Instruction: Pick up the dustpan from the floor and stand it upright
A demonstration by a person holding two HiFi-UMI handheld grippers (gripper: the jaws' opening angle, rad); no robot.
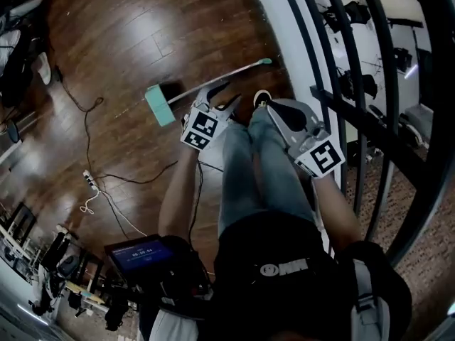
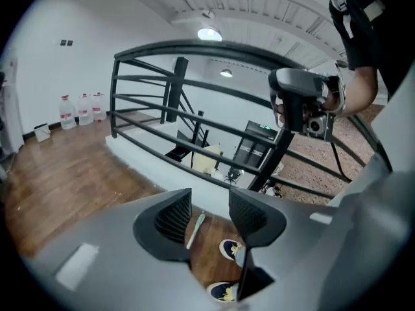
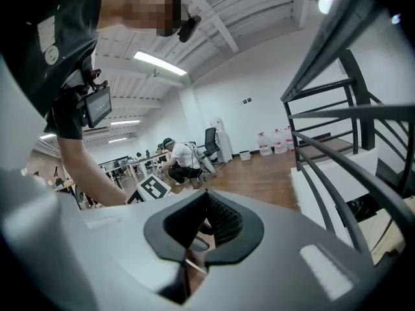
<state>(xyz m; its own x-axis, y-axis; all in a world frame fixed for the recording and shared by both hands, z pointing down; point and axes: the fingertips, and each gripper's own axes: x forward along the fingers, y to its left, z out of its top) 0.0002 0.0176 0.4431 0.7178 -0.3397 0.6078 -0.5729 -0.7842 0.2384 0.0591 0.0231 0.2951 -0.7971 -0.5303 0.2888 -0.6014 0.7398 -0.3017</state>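
Dustpan [image 1: 159,105] of teal plastic with a long pale pole handle lies flat on the dark brown wooden plank floor [image 1: 128,34]; in the head view its long axis runs from lower left to upper right, pan at the left, teal-tipped handle end [image 1: 265,61] toward the black metal railing [image 1: 355,84]; the left gripper [image 1: 229,94] has its jaws spread, nothing between the pads, and its own view shows the handle end [image 2: 196,229] on the floor through the gap; the right gripper [image 1: 264,104] has its jaws pressed together, empty; the handle lies just beyond both grippers' tips, the pan left of the left gripper.
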